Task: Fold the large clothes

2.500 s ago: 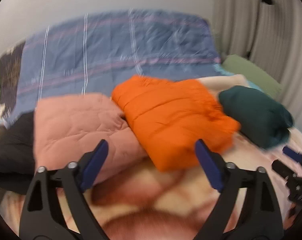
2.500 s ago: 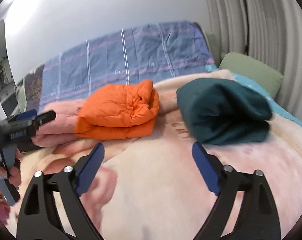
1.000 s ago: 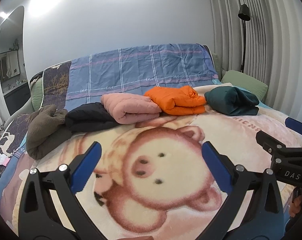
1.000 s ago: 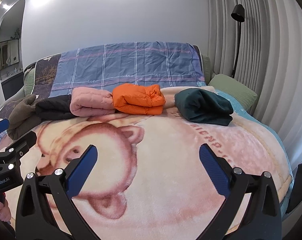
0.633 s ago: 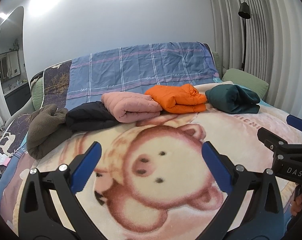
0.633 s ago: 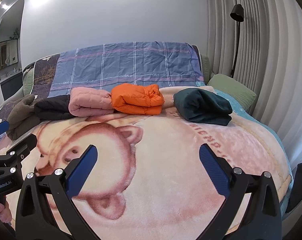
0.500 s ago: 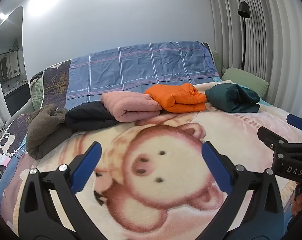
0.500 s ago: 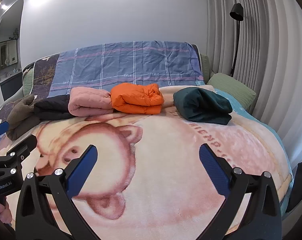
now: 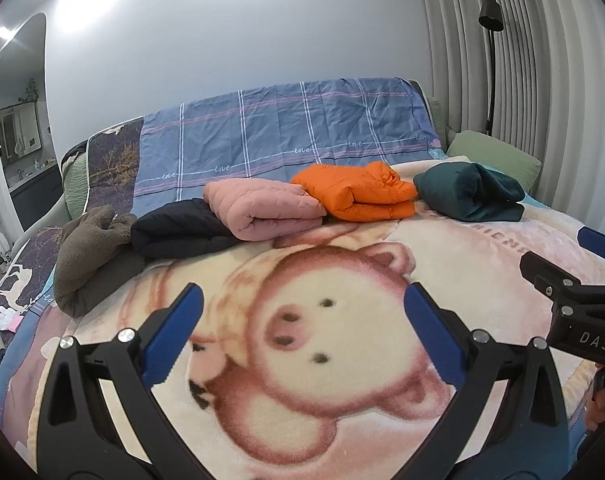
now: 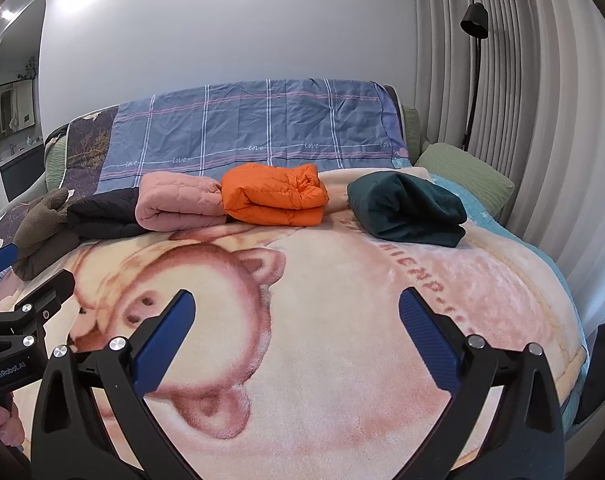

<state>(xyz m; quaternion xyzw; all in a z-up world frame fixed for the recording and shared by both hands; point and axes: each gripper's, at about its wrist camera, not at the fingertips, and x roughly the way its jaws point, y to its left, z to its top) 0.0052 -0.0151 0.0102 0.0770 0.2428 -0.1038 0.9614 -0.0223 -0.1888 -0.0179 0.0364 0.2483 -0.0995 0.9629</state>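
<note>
Clothes lie folded in a row at far end of the blanket [image 9: 382, 420]: brown fleece [image 9: 88, 256], black jacket [image 9: 178, 232], pink jacket [image 9: 262, 210], orange jacket [image 9: 354, 192], dark green garment [image 9: 468, 196]. Left gripper [image 9: 302, 334] & right gripper [image 10: 296, 338] both spread wide, empty, above blanket, well apart from the clothes.

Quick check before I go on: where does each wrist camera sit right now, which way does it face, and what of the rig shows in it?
Left wrist: on the left gripper above the bear blanket, facing the headboard; open fingers below, right gripper at right edge.
Right wrist: on the right gripper, same heading; open fingers below, left gripper and a hand at left edge.
Shared: pink bundle, orange jacket, dark green bundle.
</note>
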